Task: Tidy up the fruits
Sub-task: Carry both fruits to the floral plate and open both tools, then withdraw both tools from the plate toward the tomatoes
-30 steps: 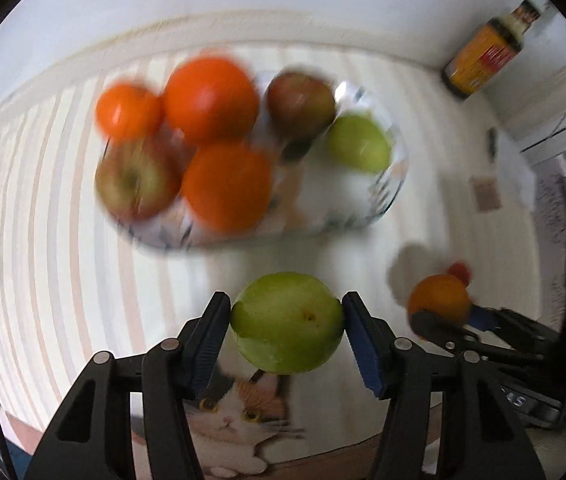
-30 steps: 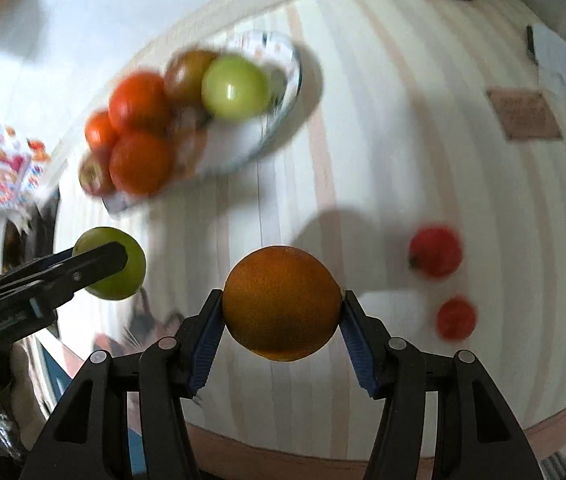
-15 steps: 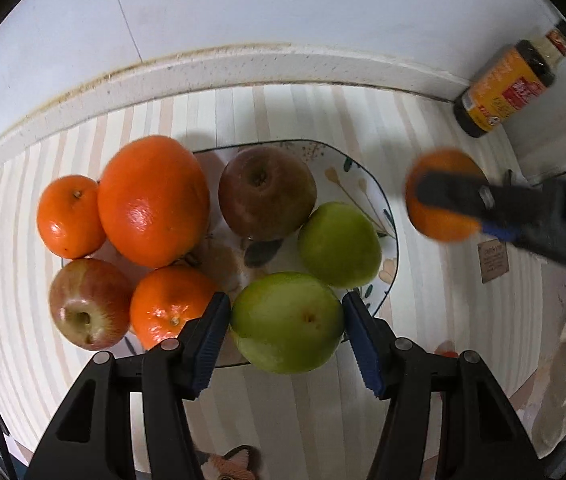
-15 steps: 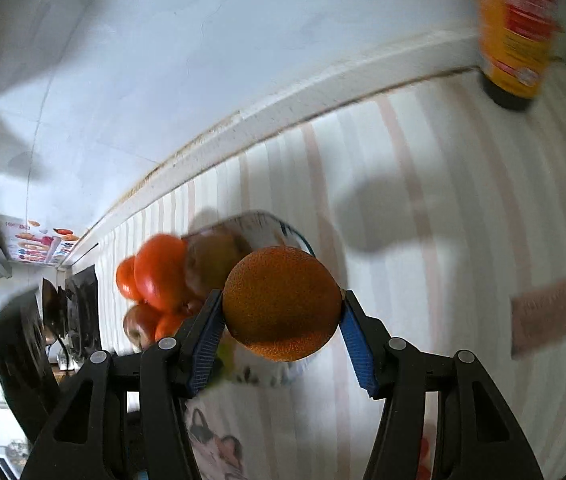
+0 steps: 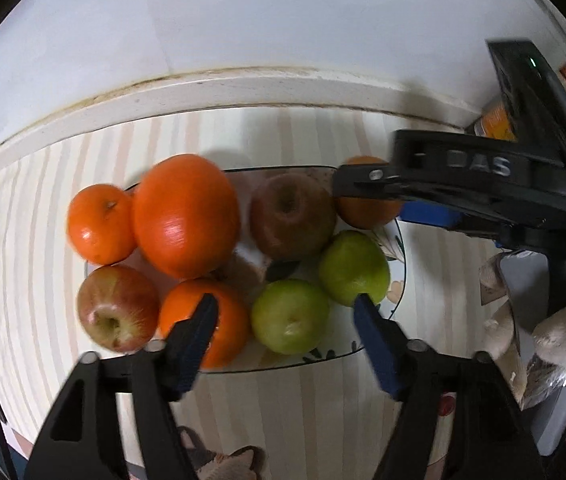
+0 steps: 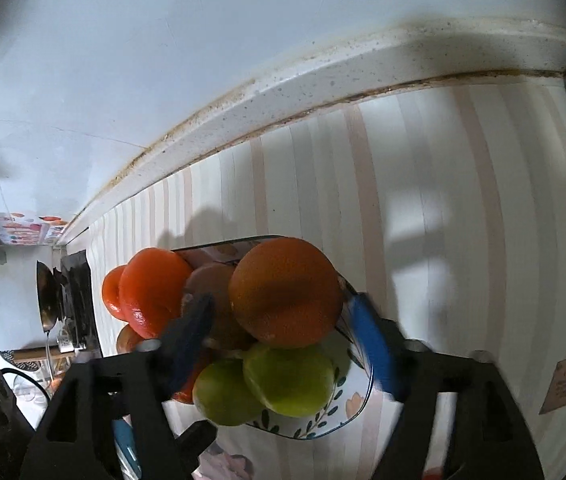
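Status: task appears near complete. The plate point(image 5: 397, 276) carries eight fruits: two green apples, two red apples, four oranges. Judged from the left wrist view, one small red item point(image 5: 445, 404) sits on the striped tablecloth point(image 5: 303, 408) near the cloth's front edge, off the plate; ID uncertain, partly hidden by the claw frame. It may be fruit left to collect.

Left gripper point(image 5: 285, 312): fingers spread, nothing pinched. The near green apple point(image 5: 290, 316) rests on the plate directly between and just beyond the tips, apart from both pads. Appears released; claw approx. centred on it.

Right gripper point(image 6: 283, 316): fingers spread wide. The dark orange point(image 6: 285, 292) sits between them at the plate's far right corner, beside the brown-red apple point(image 5: 291, 216). The right pad shows a gap; the left pad is blurred, contact cannot be confirmed. The orange seems to rest on the pile rather than hang in the claw.

Risk: the orange sits high against the rim, above the second green apple point(image 6: 289, 380); may roll off when the claw withdraws.
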The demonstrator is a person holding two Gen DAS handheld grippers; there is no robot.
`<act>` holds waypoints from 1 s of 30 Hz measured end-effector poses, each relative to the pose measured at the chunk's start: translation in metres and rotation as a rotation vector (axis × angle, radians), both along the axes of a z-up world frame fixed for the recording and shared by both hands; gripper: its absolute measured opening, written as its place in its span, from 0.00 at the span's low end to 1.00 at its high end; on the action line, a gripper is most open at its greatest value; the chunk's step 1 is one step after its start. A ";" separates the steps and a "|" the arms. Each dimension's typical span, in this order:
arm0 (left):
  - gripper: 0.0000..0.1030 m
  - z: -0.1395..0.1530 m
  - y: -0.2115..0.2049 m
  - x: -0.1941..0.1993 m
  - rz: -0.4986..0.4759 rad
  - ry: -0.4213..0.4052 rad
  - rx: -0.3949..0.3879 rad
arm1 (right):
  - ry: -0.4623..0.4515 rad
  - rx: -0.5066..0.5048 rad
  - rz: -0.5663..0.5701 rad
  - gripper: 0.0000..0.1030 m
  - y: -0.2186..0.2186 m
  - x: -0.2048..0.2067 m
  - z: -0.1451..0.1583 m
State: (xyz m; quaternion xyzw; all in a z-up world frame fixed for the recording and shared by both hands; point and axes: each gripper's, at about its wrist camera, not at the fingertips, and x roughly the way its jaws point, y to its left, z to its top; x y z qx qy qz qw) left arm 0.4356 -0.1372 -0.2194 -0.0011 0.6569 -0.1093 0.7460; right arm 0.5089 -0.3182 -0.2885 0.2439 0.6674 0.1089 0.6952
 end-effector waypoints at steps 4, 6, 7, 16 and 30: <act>0.89 0.010 0.019 -0.005 0.046 -0.026 0.005 | -0.023 -0.069 0.001 0.90 -0.004 -0.007 0.014; 0.89 0.013 0.030 -0.008 0.066 -0.040 0.023 | -0.044 -0.146 0.008 0.91 -0.004 -0.015 0.023; 0.89 0.014 0.037 -0.010 0.076 -0.045 0.031 | -0.063 -0.196 0.017 0.91 -0.001 -0.021 0.030; 0.89 0.031 0.077 -0.033 0.142 -0.093 0.102 | -0.162 -0.400 0.076 0.92 0.037 -0.088 0.068; 0.89 0.098 0.097 -0.101 0.155 -0.242 0.109 | -0.307 -0.467 0.071 0.92 0.065 -0.172 0.147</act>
